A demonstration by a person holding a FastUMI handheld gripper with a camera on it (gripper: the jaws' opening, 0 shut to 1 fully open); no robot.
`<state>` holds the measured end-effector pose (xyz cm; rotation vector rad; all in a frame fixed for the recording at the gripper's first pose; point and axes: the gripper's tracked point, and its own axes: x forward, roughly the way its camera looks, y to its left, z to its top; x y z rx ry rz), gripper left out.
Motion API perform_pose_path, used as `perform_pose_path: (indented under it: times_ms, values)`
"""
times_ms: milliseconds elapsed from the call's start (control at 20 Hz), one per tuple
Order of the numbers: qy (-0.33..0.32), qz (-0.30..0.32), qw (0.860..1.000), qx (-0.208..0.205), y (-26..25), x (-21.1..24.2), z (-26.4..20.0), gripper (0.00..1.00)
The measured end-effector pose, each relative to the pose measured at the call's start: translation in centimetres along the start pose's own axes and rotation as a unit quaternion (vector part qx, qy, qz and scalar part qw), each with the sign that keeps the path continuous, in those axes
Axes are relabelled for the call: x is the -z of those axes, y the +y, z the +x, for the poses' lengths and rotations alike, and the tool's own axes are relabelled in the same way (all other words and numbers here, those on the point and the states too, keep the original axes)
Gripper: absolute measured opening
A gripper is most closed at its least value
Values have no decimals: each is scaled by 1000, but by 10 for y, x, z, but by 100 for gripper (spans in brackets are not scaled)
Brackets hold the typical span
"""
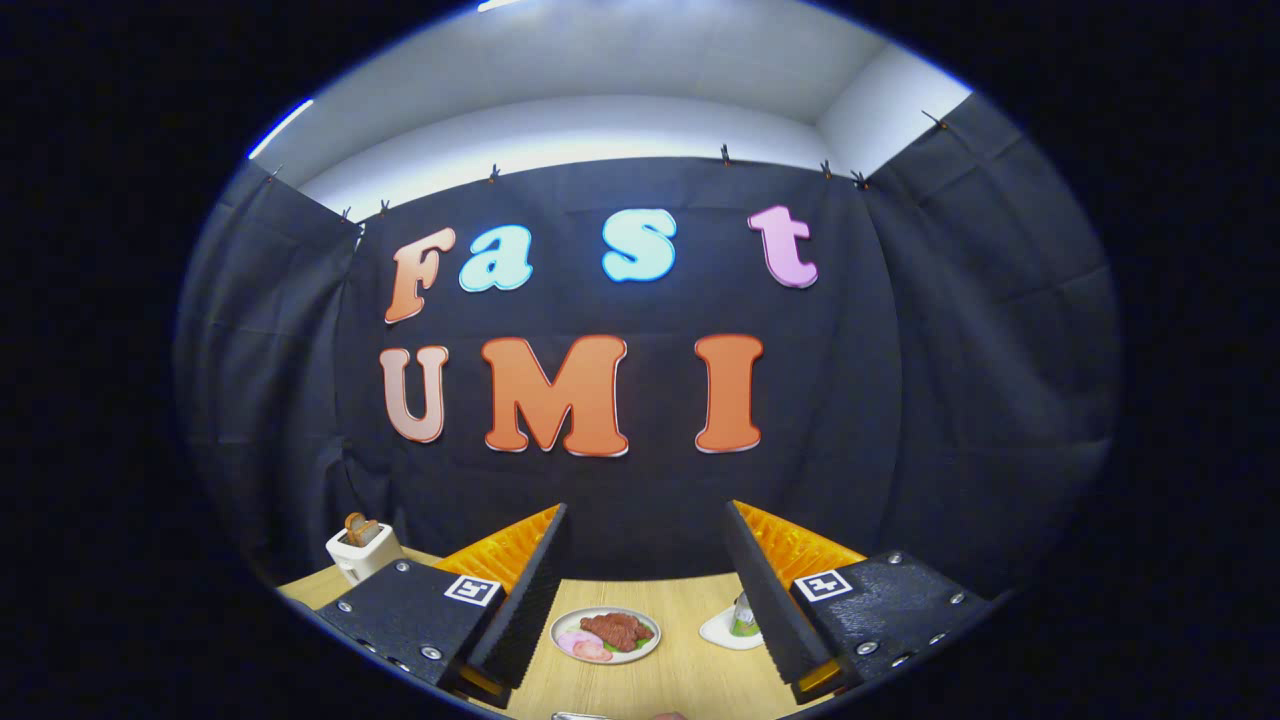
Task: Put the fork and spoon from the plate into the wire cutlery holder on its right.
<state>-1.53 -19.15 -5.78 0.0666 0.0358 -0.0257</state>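
Looking forward along the gripper [645,590], held up off a light wooden table [690,670] and aimed mostly at the dark cloth wall of the booth. Fingers spread wide apart, nothing between them but bare tabletop and, farther on, a small plate [605,635]. Holding nothing.

Set on that plate: reddish-brown meat, pink slices at about 8 o'clock from it, a bit of green under its 4 o'clock side. Resting between the two fingers, nearer the left one, well beyond the tips.

At 3 o'clock from the plate, just beside the right finger: a small white dish [728,630] carrying a greenish object, partly hidden by that finger.

Far off at 10 o'clock from the plate, past the left finger: a white toaster [362,552] with browned bread standing up in its slot.

Down at 6 o'clock from the plate, at the near table edge: a sliver of something metallic [580,716], too cropped to identify as fork or spoon. Wire cutlery holder not made out.
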Motion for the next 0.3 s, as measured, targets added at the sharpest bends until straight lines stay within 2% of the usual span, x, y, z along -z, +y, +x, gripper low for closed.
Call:
perform_pose_path:
  times_ms: [300]
  values:
    - [-57,-21,998,-1,7,-14,-1,95]
